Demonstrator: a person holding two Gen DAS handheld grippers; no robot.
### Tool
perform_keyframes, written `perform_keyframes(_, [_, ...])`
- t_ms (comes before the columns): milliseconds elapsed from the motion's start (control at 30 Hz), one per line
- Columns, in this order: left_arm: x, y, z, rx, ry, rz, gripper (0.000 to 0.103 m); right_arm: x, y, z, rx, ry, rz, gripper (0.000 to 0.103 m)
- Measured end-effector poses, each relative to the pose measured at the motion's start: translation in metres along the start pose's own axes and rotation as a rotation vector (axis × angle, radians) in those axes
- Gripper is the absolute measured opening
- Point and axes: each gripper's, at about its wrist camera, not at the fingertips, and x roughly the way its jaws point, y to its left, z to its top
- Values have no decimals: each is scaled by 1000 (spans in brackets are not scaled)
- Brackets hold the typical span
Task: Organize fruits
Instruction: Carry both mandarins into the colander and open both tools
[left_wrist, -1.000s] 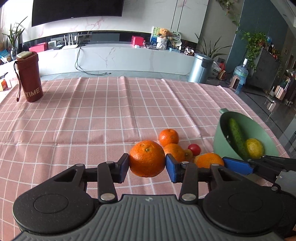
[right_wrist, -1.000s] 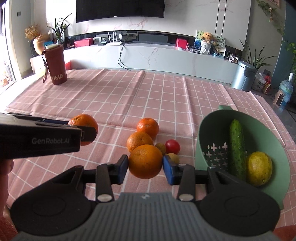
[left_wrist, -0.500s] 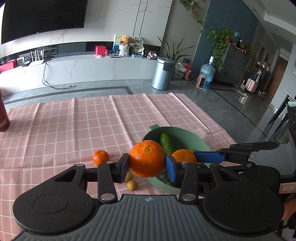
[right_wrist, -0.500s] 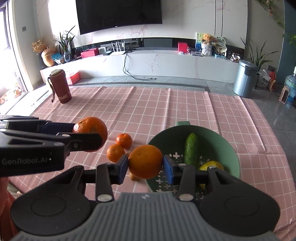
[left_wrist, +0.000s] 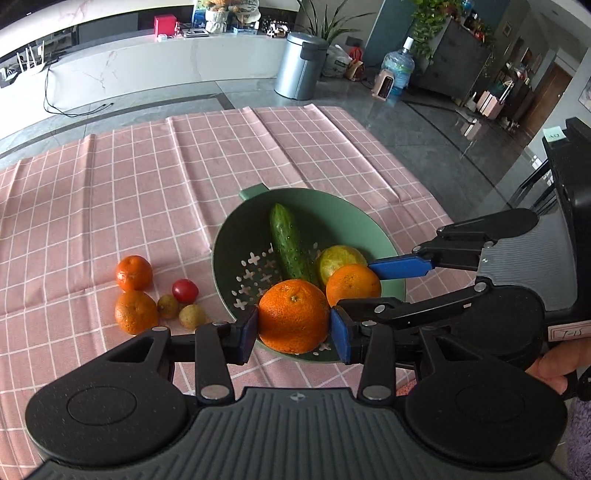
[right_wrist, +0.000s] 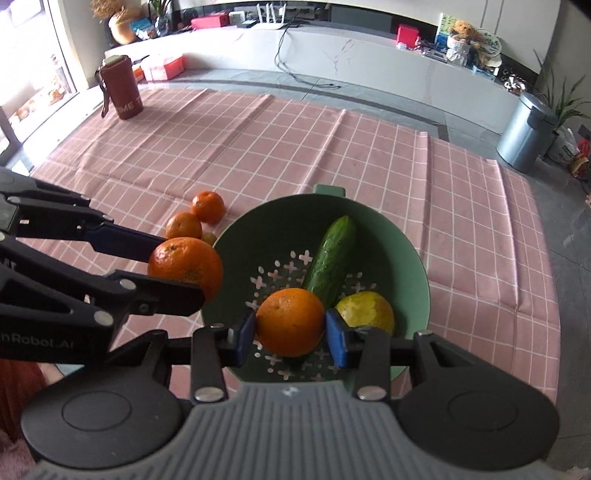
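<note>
My held orange (right_wrist: 290, 321) hides the cucumber's (right_wrist: 330, 258) near end and part of the lemon (right_wrist: 365, 308); the flask's (right_wrist: 123, 90) lettering is partly turned from view

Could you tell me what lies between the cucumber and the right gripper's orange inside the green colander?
Nothing lies between them: in the right wrist view the held orange overlaps the cucumber, only perforated colander floor beside them.

Two oranges (left_wrist: 293, 314) (right_wrist: 290, 321) held above the green colander (left_wrist: 376, 236) – cucumber (left_wrist: 288, 242) and lemon (left_wrist: 338, 256) inside.
</note>
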Motion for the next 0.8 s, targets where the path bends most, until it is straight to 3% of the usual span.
perform_keyframes(367, [44, -5, 7, 94, 134, 33, 47, 43, -15, -2, -112, 183, 25, 38])
perform_keyframes(467, [52, -6, 7, 109, 159, 60, 48, 52, -18, -4, -116, 213, 39, 38])
perform_keyframes(800, [75, -12, 8, 134, 244, 50, 49, 73, -25, -6, -122, 302, 92, 39])
